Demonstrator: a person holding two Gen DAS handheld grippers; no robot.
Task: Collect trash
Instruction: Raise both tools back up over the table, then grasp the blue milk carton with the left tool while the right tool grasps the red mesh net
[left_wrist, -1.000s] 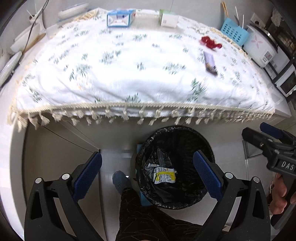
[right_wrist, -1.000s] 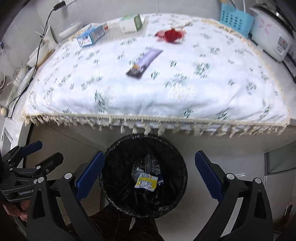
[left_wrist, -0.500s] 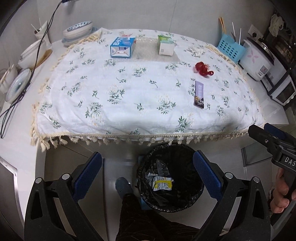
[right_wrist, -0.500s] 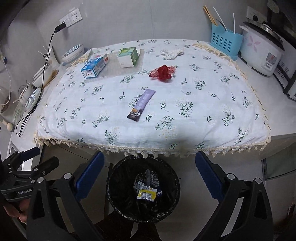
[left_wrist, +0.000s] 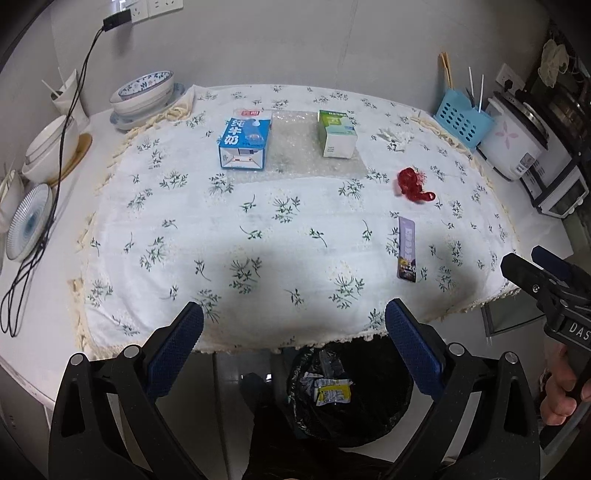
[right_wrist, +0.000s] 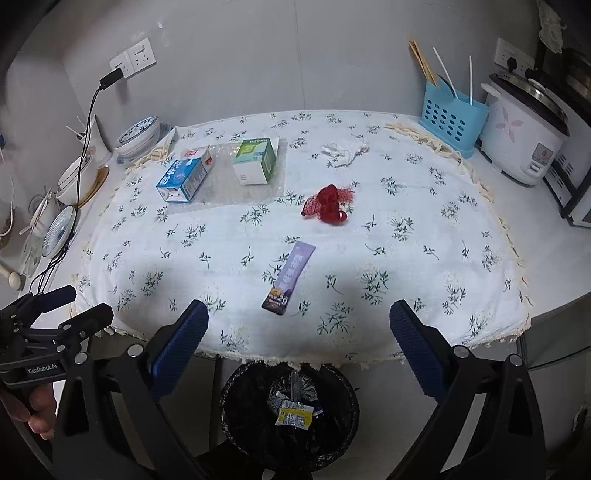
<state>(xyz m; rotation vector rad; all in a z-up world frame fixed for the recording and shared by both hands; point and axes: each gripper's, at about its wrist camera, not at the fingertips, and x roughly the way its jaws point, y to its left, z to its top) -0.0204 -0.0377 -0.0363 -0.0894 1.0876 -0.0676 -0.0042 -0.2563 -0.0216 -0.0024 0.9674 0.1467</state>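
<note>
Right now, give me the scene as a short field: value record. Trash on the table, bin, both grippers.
left gripper: open, holding nothing, at the table's near edge
right gripper: open, holding nothing, at the near edge
purple sachet: flat on the tablecloth, nearest the right gripper
red mesh net: crumpled, behind the sachet
white tissue: crumpled, toward the far edge
blue carton, green carton: on a clear sheet, far left
bin: black liner, below the table's near edge, wrappers inside
</note>
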